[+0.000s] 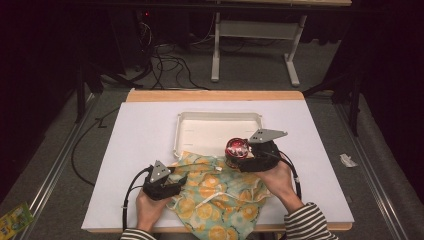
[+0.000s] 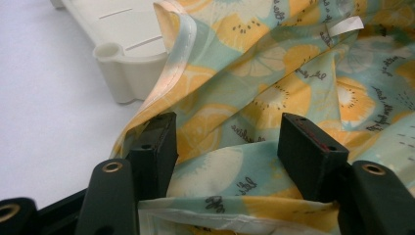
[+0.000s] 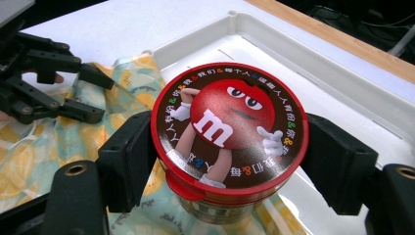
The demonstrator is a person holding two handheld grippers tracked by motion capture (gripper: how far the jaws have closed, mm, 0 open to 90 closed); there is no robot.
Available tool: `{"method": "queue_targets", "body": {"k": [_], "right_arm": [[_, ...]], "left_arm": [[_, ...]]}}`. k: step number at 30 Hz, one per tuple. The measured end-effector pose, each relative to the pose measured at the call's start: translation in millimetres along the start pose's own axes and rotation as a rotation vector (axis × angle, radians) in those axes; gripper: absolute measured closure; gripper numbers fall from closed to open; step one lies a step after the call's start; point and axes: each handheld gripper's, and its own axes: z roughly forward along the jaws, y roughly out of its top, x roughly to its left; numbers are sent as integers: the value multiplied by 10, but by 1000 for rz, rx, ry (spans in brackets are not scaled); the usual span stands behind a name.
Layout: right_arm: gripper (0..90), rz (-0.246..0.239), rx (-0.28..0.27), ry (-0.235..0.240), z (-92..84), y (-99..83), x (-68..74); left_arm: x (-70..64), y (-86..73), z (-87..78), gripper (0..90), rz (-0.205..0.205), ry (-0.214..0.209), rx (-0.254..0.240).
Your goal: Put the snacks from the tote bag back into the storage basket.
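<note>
Care is what this step wants, since the right gripper (image 3: 230, 161) has its jaws clamped on the sides of a round candy tin (image 3: 230, 134), holding it just above the near edge of the white tray (image 1: 200, 131) where the cloth bag (image 1: 220, 192) overlaps it. The left gripper (image 2: 230, 147) has its jaws spread wide, with the bag's fabric lying loose between them and nothing pinched; its hem runs by one jaw. Judging from this, the tin looks bound for the tray or the bag, so keeping it level and the squeeze even should stop it slipping. The lid shows the red M&M's character with a white "m", ringed by small Chinese characters; the bag's citrus print carries script too blurred to read.
</note>
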Motion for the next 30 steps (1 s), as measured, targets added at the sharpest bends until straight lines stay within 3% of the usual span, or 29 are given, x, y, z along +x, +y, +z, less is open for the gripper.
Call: {"method": "queue_targets", "body": {"k": [30], "right_arm": [[262,42,22,-42,200,232,-306]], "left_arm": [[-1,0,1,404,0,0,1]]}}
